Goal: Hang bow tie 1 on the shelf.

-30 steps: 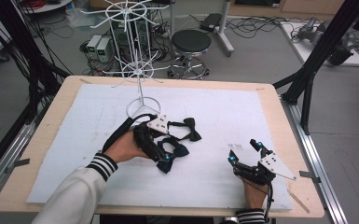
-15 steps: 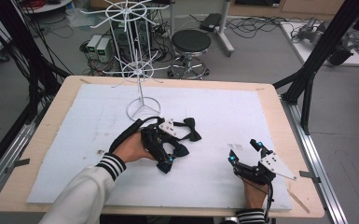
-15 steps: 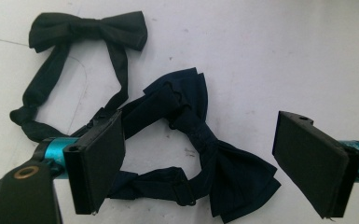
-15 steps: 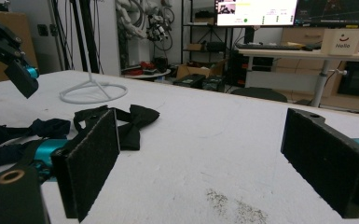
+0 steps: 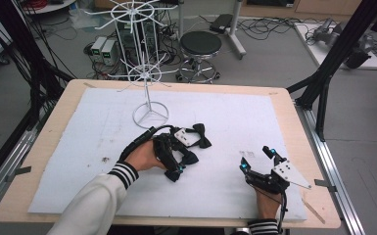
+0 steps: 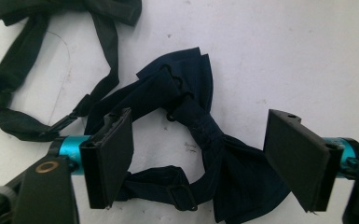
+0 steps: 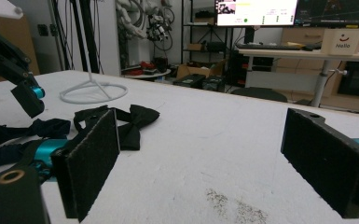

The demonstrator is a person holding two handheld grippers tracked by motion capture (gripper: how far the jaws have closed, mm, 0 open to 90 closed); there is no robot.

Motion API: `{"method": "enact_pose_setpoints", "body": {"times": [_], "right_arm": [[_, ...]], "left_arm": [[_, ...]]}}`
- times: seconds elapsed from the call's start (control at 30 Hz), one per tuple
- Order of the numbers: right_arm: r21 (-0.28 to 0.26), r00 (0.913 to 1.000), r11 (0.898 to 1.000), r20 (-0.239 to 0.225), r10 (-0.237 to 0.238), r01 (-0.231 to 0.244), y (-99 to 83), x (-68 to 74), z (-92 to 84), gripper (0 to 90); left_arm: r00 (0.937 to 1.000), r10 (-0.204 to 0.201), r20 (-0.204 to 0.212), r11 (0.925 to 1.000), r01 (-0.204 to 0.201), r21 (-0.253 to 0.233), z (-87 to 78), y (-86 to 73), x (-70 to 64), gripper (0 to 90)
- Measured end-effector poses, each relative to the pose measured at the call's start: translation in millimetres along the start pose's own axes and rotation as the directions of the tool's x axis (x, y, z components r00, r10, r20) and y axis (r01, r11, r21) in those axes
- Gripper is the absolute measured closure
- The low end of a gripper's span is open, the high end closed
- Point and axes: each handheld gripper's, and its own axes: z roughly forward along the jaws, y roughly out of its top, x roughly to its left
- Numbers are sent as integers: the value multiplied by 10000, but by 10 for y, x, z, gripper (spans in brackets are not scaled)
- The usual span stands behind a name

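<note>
1. The navy bow tie (image 6: 205, 140) lies flat on the white sheet (image 5: 254, 117) that covers the table (image 5: 284, 98), left of the middle and toward the near side.
2. In the left gripper view its knot sits between the two pads (image 6: 109, 156), with one wing spread toward the far side and the other toward the near side; its strap loops under the left pad.
3. The left tongs (image 6: 205, 158) hang over this bow tie, pointing down. Their jaws have just been closing, yet they are wide apart and the pads do not press the cloth.
4. In the high view the left tongs (image 5: 176, 164) are just near and left of a black bow tie (image 5: 200, 134), which lies a little farther off on the sheet.
5. The black bow tie's strap (image 6: 14, 93) curls at the left of the left gripper view, close beside the navy one.
6. The right tongs (image 5: 257, 159) rest at the near right of the table, well apart from both bow ties, jaws wide and with nothing between them.
7. A white wire stand (image 5: 147, 73) rises from its ring base at the far left of the sheet.
</note>
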Motion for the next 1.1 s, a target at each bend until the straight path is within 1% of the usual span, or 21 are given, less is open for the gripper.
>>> {"method": "enact_pose_setpoints", "body": {"times": [0.07,0.13,0.2,0.27,0.33,0.4,0.63,0.73,0.77,0.9,0.97,1.1], "right_arm": [[-5,10000,10000,-6,1,-1,0,0,0,109],[-4,10000,10000,-3,0,0,0,0,0,109],[-7,10000,10000,-4,-4,4,0,-1,0,109],[-4,10000,10000,-5,-4,4,0,-1,0,109],[-4,10000,10000,-6,4,-4,0,0,0,109],[-2,10000,10000,-3,4,-4,0,0,0,109],[1,10000,10000,-4,9,-9,0,0,0,109],[-1,10000,10000,-3,7,-7,0,0,0,108],[-9,10000,10000,-8,2,-2,0,-1,1,109],[-5,10000,10000,-9,23,-23,0,-1,0,109],[-4,10000,10000,-14,34,-34,0,0,-1,109],[-3,10000,10000,-5,-5,5,0,1,0,108]], "left_arm": [[10000,-57,24,9999,57,102,30,0,-4,264],[10000,12,4,9996,-12,283,56,3,-2,275],[10000,-55,57,9994,53,350,87,4,-5,283],[10000,-15,60,9990,12,449,114,3,-1,286],[9999,-123,115,9982,116,581,134,-3,5,299],[9998,-118,131,9977,109,669,145,-3,12,308],[9997,-147,190,9966,131,811,165,7,-6,369],[9996,-194,220,9958,173,900,169,12,-16,409],[9992,-295,258,9951,269,953,173,12,-25,418],[9985,-439,333,9927,399,1138,199,10,-40,468],[9972,-671,317,9913,630,1157,212,7,-48,491],[9950,-950,311,9879,903,1263,207,15,-61,545]]}}
